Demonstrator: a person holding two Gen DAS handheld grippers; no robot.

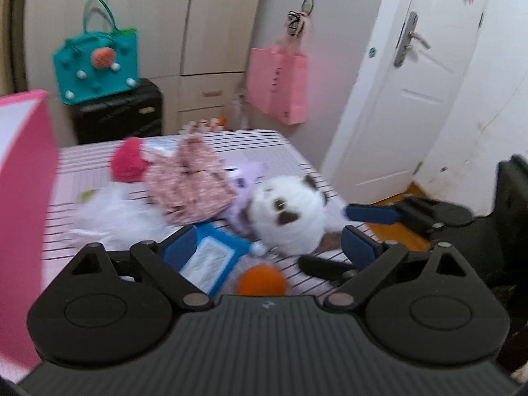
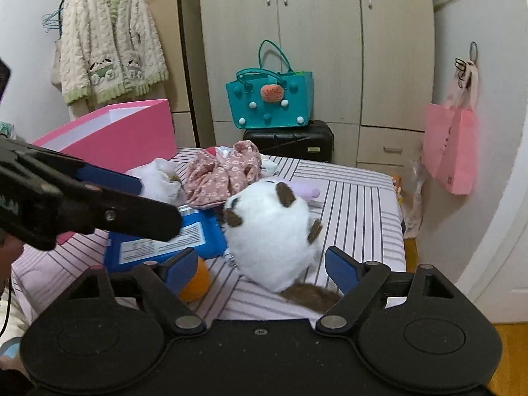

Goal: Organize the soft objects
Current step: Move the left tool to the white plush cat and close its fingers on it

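while soft things are still lying loose on bed (image 2: 356, 198), both grippers (image 1: 267, 247) (image 2: 254, 264) are hovering, jaws spread, holding nothing; plush cat (image 2: 270, 227), floral cloth (image 2: 221, 175) waiting beside pink box (image 2: 125, 132).

My left wrist view is smeared by motion blur: the plush cat's (image 1: 286, 213) face is soft, and the white heap (image 1: 114, 213) left of it I cannot identify. The pink box (image 1: 24, 198) is cut by the left edge. In my right wrist view, the left gripper's arm hides part of the blue packet (image 2: 161, 242) beside the cat, label unreadable, and the orange ball (image 2: 198, 280) sits half behind a finger.
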